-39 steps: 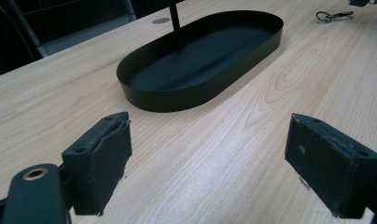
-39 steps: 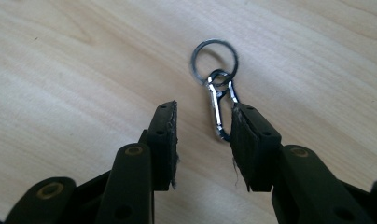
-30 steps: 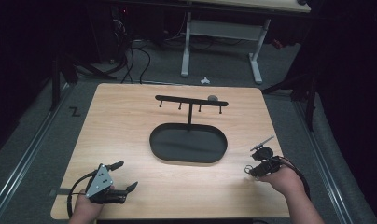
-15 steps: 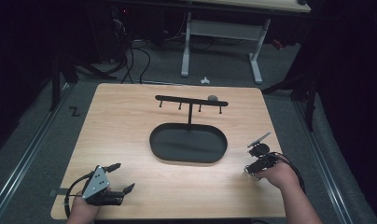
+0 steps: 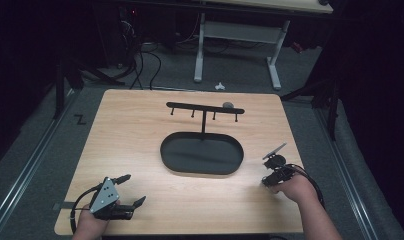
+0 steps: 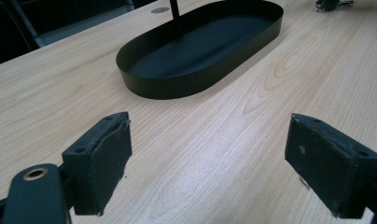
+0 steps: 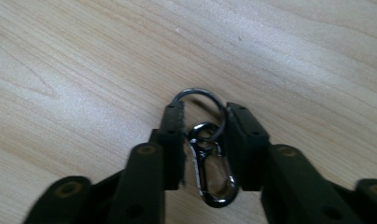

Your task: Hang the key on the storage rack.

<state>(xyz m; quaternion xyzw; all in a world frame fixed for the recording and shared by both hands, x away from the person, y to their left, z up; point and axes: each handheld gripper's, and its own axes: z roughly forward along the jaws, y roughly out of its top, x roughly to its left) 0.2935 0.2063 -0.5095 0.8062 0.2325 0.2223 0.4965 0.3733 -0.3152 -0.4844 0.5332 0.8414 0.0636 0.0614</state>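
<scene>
Closing my right gripper (image 7: 203, 135) on the key ring with its snap hook (image 7: 207, 158) is where the risk sits: the jaws have just been drawing together, and in the right gripper view the metal lies between the pads, the ring at the tips, the hook further back toward me. The ring looks to touch both pads, though I cannot tell whether they truly clamp it or merely bracket it. It lies flat on the wooden table (image 5: 140, 130) near the right edge, beside the black oval tray (image 5: 202, 152) and well short of the hook stand (image 5: 205, 109) rising behind it. What worries me is the thinness of the wire (round, polished and lying flat against the wood): if the pads meet it off-centre it could squirt forward out of the tips, or the hook could swing loose and drag as I lift. Lifting too soon, on a grip that catches one side of the ring alone, would likely drop it. My left gripper (image 5: 125, 192) rests near the front left corner, jaws wide apart with nothing between them.
</scene>
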